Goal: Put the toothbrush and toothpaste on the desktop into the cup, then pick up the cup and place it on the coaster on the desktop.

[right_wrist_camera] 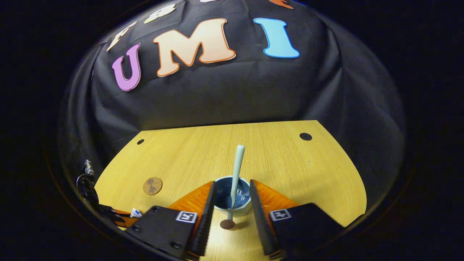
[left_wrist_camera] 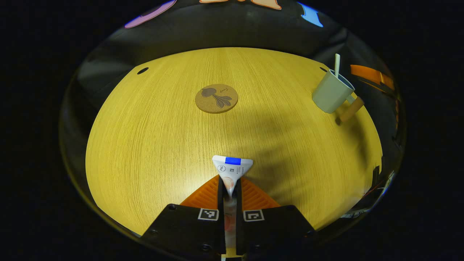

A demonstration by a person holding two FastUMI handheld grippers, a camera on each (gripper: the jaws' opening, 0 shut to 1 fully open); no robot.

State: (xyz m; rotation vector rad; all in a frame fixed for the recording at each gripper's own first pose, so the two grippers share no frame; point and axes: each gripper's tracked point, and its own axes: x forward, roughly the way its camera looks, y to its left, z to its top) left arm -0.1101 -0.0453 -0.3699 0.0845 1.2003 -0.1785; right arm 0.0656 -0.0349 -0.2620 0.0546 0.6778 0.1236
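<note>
- Left gripper point(left_wrist_camera: 230, 190): jaws clamped on a white toothpaste tube point(left_wrist_camera: 232, 169) with a blue band along its flat crimped end, held above the yellow wood-grain counter point(left_wrist_camera: 152, 145).
- Pale grey-green cup point(left_wrist_camera: 331, 92) with a blue inside and a stubby wooden side handle stands at the counter's far right; a pale toothbrush point(left_wrist_camera: 337, 65) stands in it.
- Round cork coaster point(left_wrist_camera: 216, 98) with a dark plant print lies mid-counter, well apart from the cup.
- Right gripper point(right_wrist_camera: 232, 214): jaws apart, flanking the cup; contact probably none, hard to tell.

Left gripper point(left_wrist_camera: 230, 188) clamped (right gripper point(right_wrist_camera: 232, 203) agape)
</note>
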